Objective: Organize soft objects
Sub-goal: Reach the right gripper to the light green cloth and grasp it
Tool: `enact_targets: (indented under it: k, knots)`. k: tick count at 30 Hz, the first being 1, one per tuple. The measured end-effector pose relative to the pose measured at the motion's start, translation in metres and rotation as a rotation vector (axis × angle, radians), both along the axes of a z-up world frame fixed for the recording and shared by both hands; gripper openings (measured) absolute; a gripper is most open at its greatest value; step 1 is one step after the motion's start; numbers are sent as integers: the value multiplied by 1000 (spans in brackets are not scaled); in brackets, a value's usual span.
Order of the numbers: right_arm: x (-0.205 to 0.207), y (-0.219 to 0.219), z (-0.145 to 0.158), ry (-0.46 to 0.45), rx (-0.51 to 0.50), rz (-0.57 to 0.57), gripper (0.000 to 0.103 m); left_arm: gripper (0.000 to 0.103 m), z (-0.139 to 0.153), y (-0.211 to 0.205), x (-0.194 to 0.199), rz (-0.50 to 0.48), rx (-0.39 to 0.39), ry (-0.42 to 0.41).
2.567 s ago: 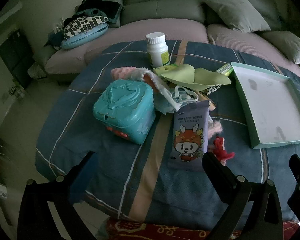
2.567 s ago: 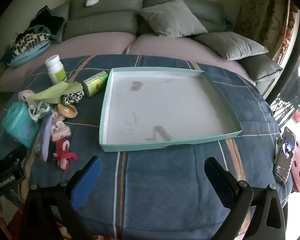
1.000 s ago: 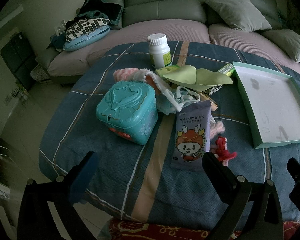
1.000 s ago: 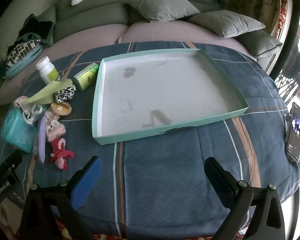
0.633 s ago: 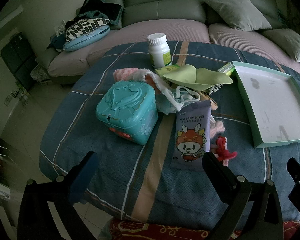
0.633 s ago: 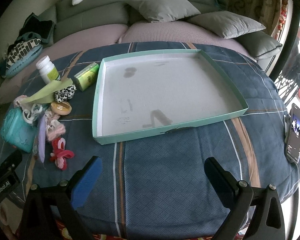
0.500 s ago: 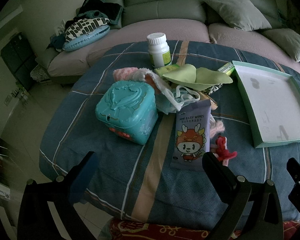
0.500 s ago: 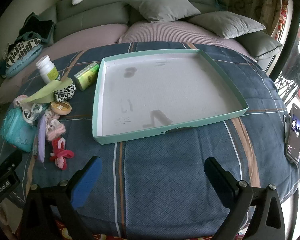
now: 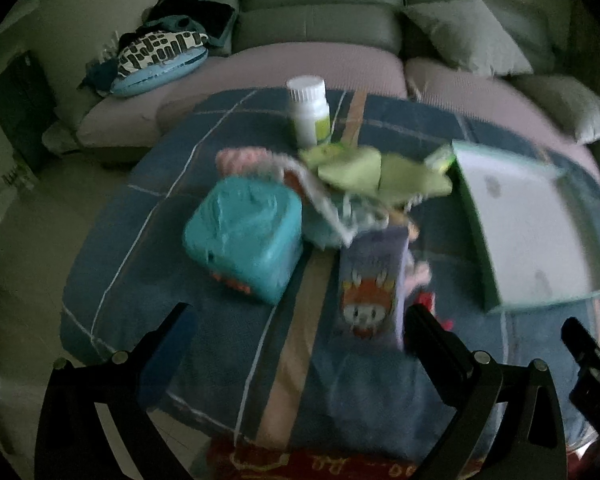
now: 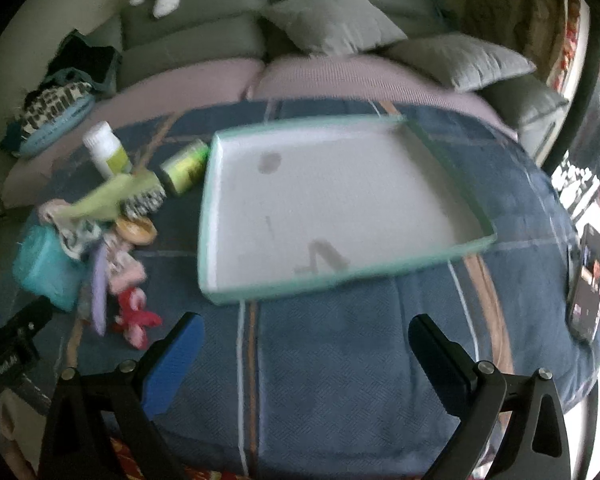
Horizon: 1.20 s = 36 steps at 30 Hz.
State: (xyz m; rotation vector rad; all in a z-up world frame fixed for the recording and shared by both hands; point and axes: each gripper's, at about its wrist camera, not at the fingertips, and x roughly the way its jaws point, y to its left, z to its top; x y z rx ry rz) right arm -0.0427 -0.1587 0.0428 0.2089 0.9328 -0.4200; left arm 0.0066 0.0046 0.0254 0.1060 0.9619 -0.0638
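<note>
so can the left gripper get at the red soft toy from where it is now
Probably yes. The left gripper is open and empty, and the red soft toy lies on the cloth at the near edge of the pile with nothing on top. The wipes pack sits right beside it, so the jaws may catch that too.

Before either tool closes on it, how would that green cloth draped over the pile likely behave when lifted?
The green cloth lies folded and sagging over the clutter, so it probably hangs limp from a single pinch. It looks thin, so likely light. It overlaps neighbouring items beside the white bottle, so lifting may drag them along.
</note>
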Motion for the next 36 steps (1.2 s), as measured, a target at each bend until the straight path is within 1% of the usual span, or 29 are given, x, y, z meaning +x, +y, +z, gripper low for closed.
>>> enact_targets:
  k: [2, 6, 10, 13, 17, 19, 20, 24, 26, 30, 33, 36]
  knots:
    - [10, 2, 12, -34, -4, 22, 103, 103, 12, 5, 11, -8, -44, -13]
    - [34, 7, 32, -90, -1, 80, 103, 103, 28, 12, 35, -17, -94, -16]
    - [60, 14, 42, -117, -9, 133, 103, 103, 38, 24, 60, 17, -165, -11]
    - [79, 20, 44, -123, 2, 168, 103, 103, 44, 30, 76, 26, -226, -22]
    - [98, 31, 38, -115, 24, 219, 103, 103, 46, 30, 88, 44, -278, -54]
    - [107, 39, 30, -98, 36, 247, 103, 103, 43, 31, 93, 53, -298, -42]
    - [112, 42, 25, -87, 45, 260, 103, 103, 41, 31, 95, 59, -295, -28]
    - [128, 52, 12, -56, 79, 298, 103, 103, 38, 32, 106, 111, -207, -11]
    - [137, 55, 9, -49, 82, 313, 103, 103, 36, 37, 113, 135, -189, 5]
    - [156, 52, 7, -50, 105, 319, 103, 103, 33, 49, 129, 195, -199, 31]
    - [168, 50, 2, -37, 105, 322, 97, 103, 26, 50, 143, 228, -199, 63]
    - [181, 48, -6, -14, 137, 335, 93, 103, 21, 46, 156, 237, -201, 81]
